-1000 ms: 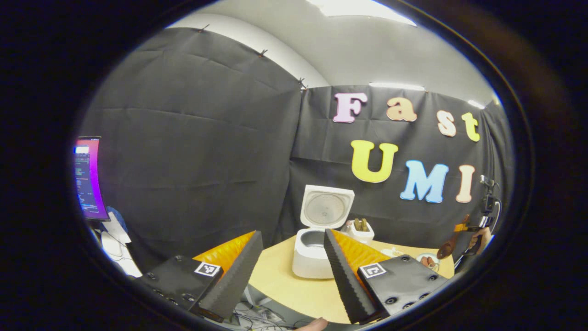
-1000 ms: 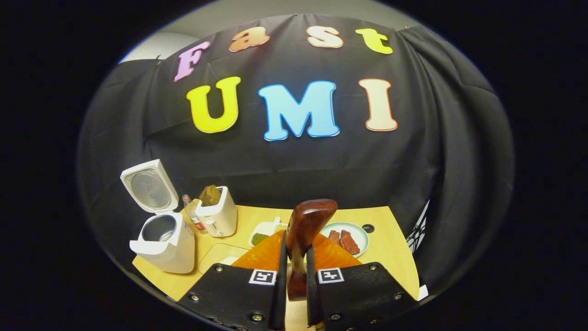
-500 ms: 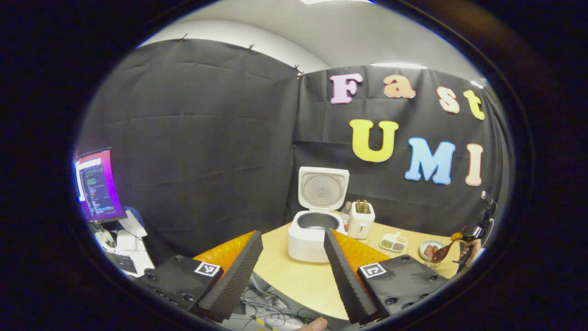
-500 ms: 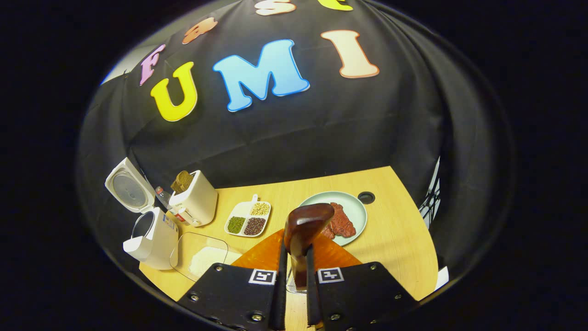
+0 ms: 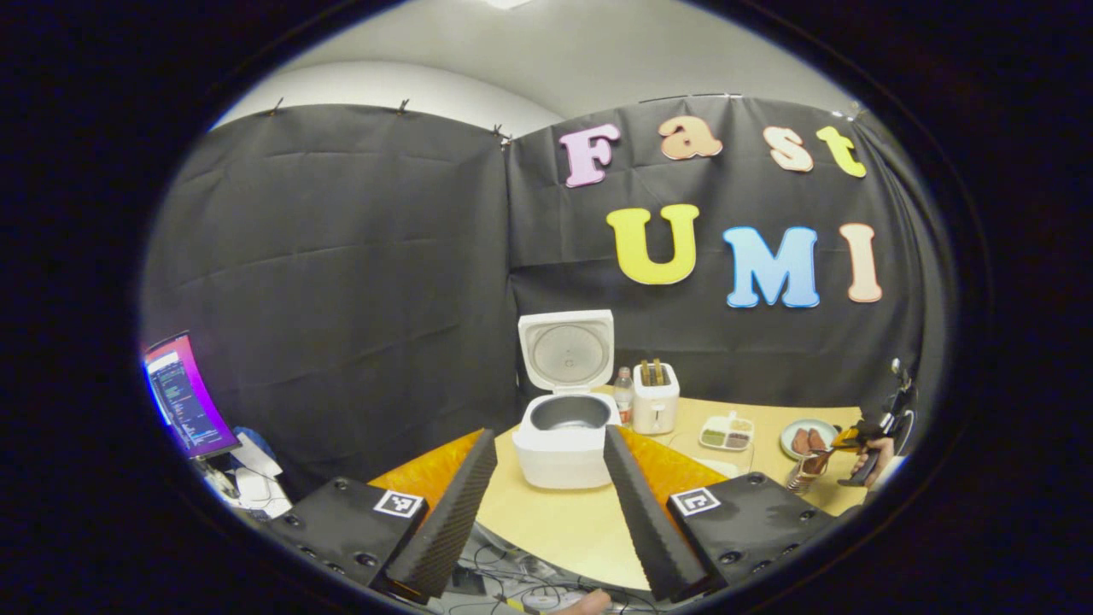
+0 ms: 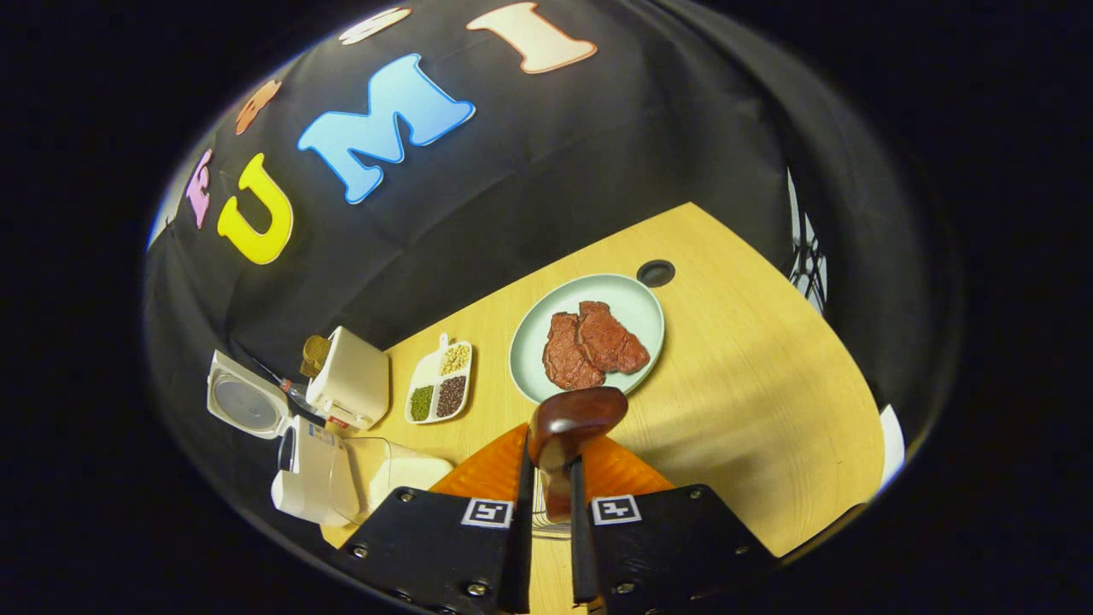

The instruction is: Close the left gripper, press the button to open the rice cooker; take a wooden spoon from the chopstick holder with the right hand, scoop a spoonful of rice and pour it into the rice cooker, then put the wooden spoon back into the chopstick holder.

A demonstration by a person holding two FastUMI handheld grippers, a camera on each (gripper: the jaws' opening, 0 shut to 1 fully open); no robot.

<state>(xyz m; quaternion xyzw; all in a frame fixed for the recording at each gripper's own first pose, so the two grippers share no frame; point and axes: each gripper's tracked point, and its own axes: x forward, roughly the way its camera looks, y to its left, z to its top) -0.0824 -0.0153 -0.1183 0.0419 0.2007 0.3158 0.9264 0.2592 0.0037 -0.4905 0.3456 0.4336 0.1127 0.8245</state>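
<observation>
Wooden spoon (image 6: 568, 423) in right gripper (image 6: 548, 504)

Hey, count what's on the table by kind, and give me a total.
Rice cooker: 1
Chopstick holder: 1
Bottle: 1
Divided dish: 1
Plate: 1
Rice container: 1
Total: 6

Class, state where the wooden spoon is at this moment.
In the right gripper view, the wooden spoon is clamped in the right claw at bottom centre, its bowl just below the plate of meat.
</observation>
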